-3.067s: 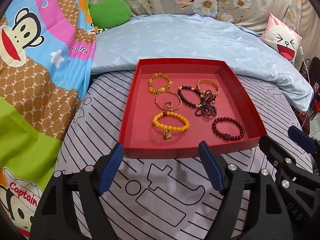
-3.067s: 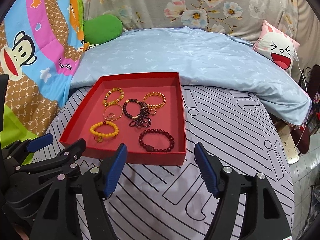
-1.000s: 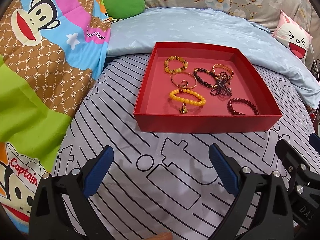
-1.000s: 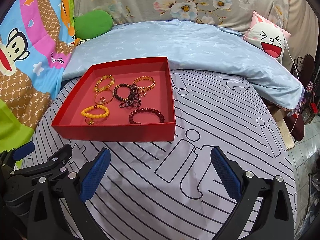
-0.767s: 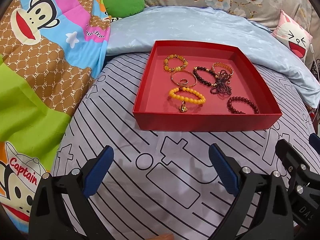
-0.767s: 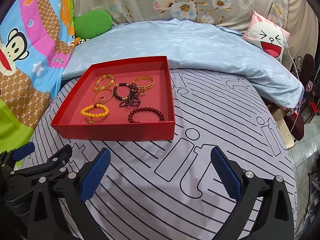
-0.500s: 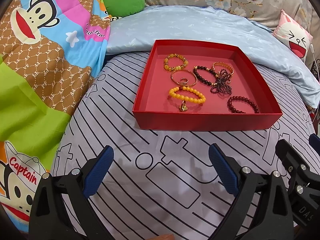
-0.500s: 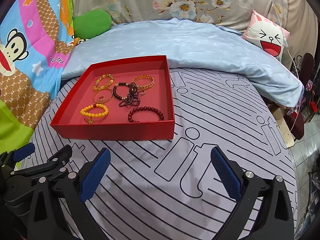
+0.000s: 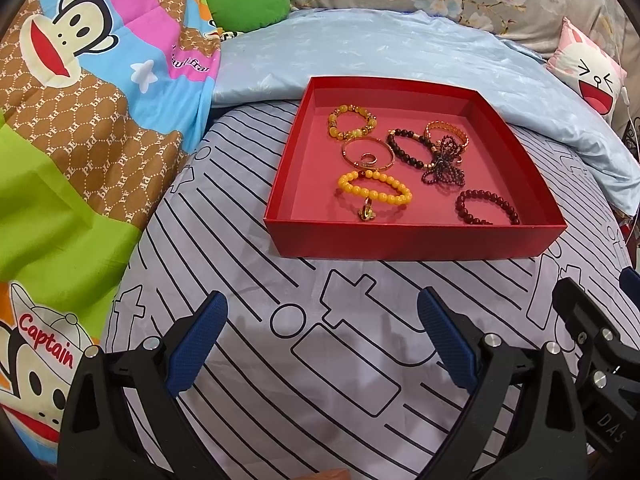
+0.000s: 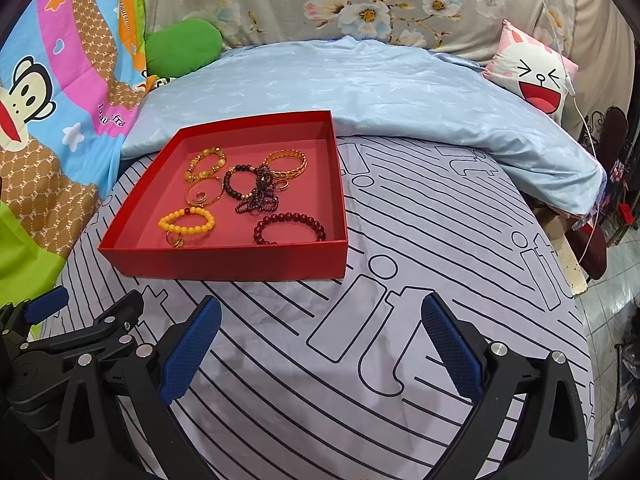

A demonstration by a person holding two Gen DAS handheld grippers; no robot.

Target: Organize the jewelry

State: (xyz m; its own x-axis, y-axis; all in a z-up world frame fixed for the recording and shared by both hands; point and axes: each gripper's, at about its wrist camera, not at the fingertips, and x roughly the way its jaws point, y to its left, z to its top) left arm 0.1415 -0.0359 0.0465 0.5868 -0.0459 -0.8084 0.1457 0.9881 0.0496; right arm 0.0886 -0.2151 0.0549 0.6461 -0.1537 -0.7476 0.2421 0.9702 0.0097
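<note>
A red tray (image 9: 416, 242) (image 10: 224, 266) sits on the striped grey bedsheet and holds several bracelets: a yellow bead one (image 9: 374, 188) (image 10: 187, 220), a dark red bead one (image 9: 486, 207) (image 10: 290, 227), a gold bangle (image 9: 368, 155), an amber one (image 9: 352, 121), a dark bead one (image 9: 408, 149) and a gold chain one (image 9: 446, 132). My left gripper (image 9: 322, 344) is open and empty, well short of the tray's front wall. My right gripper (image 10: 320, 348) is open and empty, in front of the tray's right corner.
A light blue quilt (image 9: 380, 52) lies folded behind the tray. A cartoon monkey blanket (image 9: 80, 92) is at the left, a green cushion (image 9: 248, 4) at the back, a white rabbit pillow (image 10: 536, 76) at the right. The bed's right edge drops to a tiled floor (image 10: 612, 312).
Both grippers have drawn back from the tray since three seconds ago and stayed open. In the last second almost nothing has moved.
</note>
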